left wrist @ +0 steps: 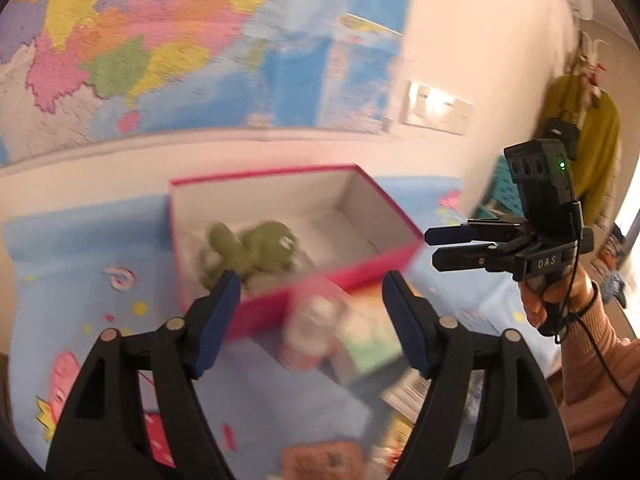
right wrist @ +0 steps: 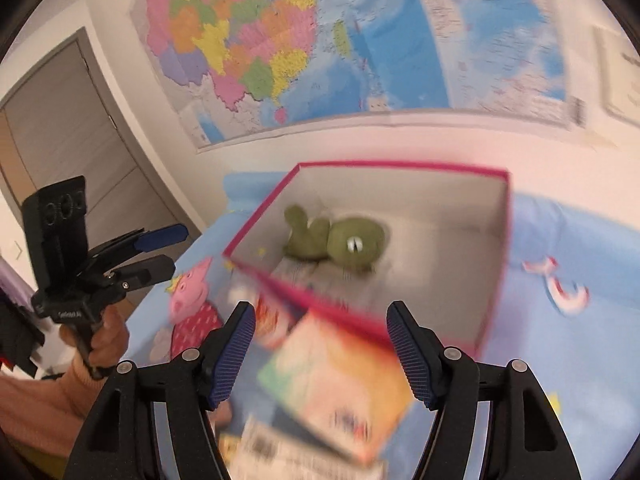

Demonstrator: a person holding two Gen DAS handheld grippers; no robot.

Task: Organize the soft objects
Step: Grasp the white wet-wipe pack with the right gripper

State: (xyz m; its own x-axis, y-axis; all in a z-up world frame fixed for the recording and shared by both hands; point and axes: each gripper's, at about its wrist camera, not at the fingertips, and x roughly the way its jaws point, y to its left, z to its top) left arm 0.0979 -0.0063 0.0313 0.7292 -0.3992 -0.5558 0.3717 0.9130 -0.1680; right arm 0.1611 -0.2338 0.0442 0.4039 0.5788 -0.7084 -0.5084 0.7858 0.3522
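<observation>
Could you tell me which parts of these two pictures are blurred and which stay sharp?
Left wrist view: left tool sharp; pink box, green plush toy and wall map smeared by motion. Right wrist view: right tool crisp; the books in front most blurred; fisheye bends edges.

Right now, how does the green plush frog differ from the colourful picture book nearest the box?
The green plush frog lies inside the pink-edged cardboard box; the colourful flat picture book lies outside it, at its near edge. The frog is rounded and one solid green; the book is flat and multicoloured. Neither sits in a claw: left claw and right claw are both open and empty.
</observation>
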